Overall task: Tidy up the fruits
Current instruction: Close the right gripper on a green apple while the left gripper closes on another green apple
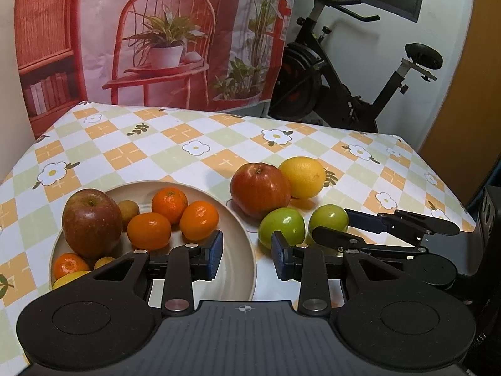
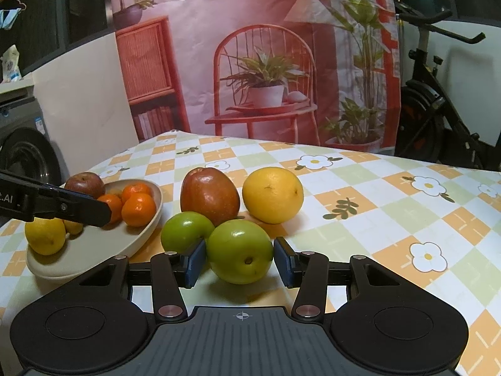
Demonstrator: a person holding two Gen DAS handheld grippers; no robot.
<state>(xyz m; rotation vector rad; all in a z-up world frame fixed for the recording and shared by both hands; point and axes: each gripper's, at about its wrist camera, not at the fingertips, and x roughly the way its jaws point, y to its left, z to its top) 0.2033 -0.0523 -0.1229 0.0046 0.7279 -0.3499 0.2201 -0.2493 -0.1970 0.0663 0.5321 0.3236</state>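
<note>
A beige bowl (image 1: 241, 241) holds a red apple (image 1: 91, 221), several mandarins (image 1: 169, 203) and small yellow fruits. It also shows in the right wrist view (image 2: 94, 247). Beside it on the table lie a red apple (image 1: 260, 189), a yellow orange (image 1: 302, 175) and two green apples (image 1: 281, 227) (image 1: 328, 217). My left gripper (image 1: 247, 258) is open and empty over the bowl's right rim. My right gripper (image 2: 239, 261) is open with its pads on either side of the nearer green apple (image 2: 239, 250); the second green apple (image 2: 184, 230) sits just left of it.
The table has a checked flowered cloth (image 1: 194, 147); its right edge falls off near the right gripper (image 1: 469, 219). A printed backdrop (image 1: 175, 37) hangs behind. An exercise bike (image 1: 344, 78) stands at the back right. A washing machine (image 2: 25, 153) stands left of the table.
</note>
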